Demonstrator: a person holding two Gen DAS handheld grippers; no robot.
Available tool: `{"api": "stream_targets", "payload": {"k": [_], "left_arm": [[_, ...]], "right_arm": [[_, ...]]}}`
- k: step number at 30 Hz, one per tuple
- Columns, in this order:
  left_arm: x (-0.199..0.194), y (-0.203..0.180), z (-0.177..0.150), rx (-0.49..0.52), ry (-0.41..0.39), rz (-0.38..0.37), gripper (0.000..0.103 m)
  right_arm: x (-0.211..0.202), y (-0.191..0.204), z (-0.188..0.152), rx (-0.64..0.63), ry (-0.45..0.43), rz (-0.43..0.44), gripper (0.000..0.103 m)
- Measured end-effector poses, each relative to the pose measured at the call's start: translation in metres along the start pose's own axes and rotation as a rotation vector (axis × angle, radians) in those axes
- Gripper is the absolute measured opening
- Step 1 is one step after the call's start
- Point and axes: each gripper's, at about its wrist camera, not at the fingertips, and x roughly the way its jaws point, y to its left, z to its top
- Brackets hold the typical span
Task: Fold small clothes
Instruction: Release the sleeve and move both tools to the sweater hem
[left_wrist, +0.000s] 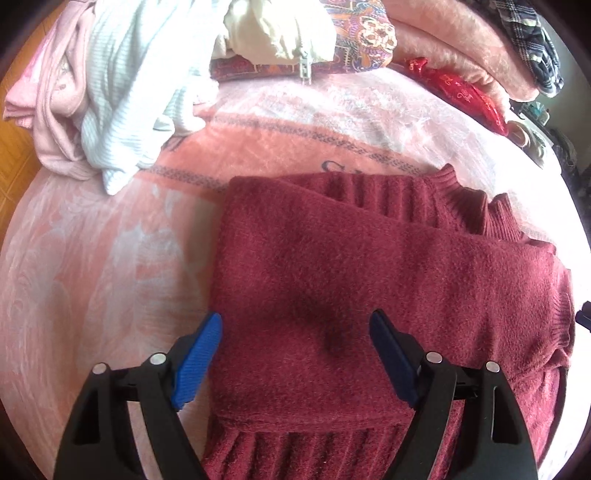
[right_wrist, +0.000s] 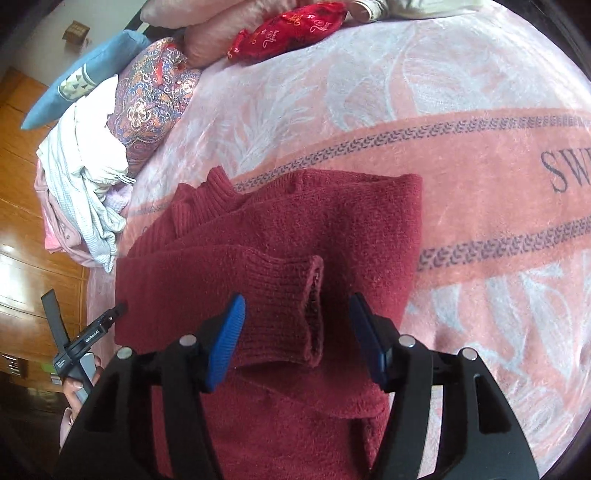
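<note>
Sweater (left_wrist: 369, 266): dark red, fuzzy knit, folded at frame centre, ribbed cuff (right_wrist: 284, 310) lying on top.
Left gripper (left_wrist: 295, 354): jaws apart.
Right gripper (right_wrist: 295, 332): jaws apart, straddling cuff.

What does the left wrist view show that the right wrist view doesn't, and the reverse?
Left wrist only: a dark plaid garment at the top right. Right wrist only: the sweater's ribbed cuff between the open jaws of the right gripper, and a blue pillow. Both: the maroon sweater on the pink blanket and the red pouch.
</note>
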Motion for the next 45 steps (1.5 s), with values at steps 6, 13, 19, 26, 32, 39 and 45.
{"api": "stream_targets", "payload": {"k": [6, 13, 19, 26, 32, 39, 45], "left_arm": [[0.016, -0.02, -0.01, 0.079, 0.016, 0.026, 0.083], [0.016, -0.014, -0.007, 0.075, 0.033, -0.012, 0.083], [0.029, -0.003, -0.008, 0.071, 0.073, -0.083, 0.089], [0.018, -0.004, -0.013, 0.1, 0.068, -0.083, 0.089], [-0.038, 0.022, -0.048, 0.17, 0.11, -0.083, 0.09], [-0.089, 0.08, -0.148, 0.197, 0.193, -0.062, 0.091], [-0.098, 0.106, -0.224, 0.2, 0.291, -0.062, 0.091]], "right_arm": [[0.034, 0.015, 0.001, -0.073, 0.043, -0.126, 0.05], [0.015, 0.018, 0.0, -0.104, 0.003, -0.071, 0.005], [0.04, -0.003, -0.005, -0.046, 0.056, -0.133, 0.005], [0.025, 0.01, -0.012, -0.078, 0.039, -0.128, 0.027], [-0.047, 0.023, -0.068, -0.187, 0.028, -0.122, 0.039], [-0.1, 0.0, -0.199, -0.229, 0.135, -0.09, 0.053], [-0.111, -0.027, -0.283, -0.204, 0.196, -0.151, 0.058]]}}
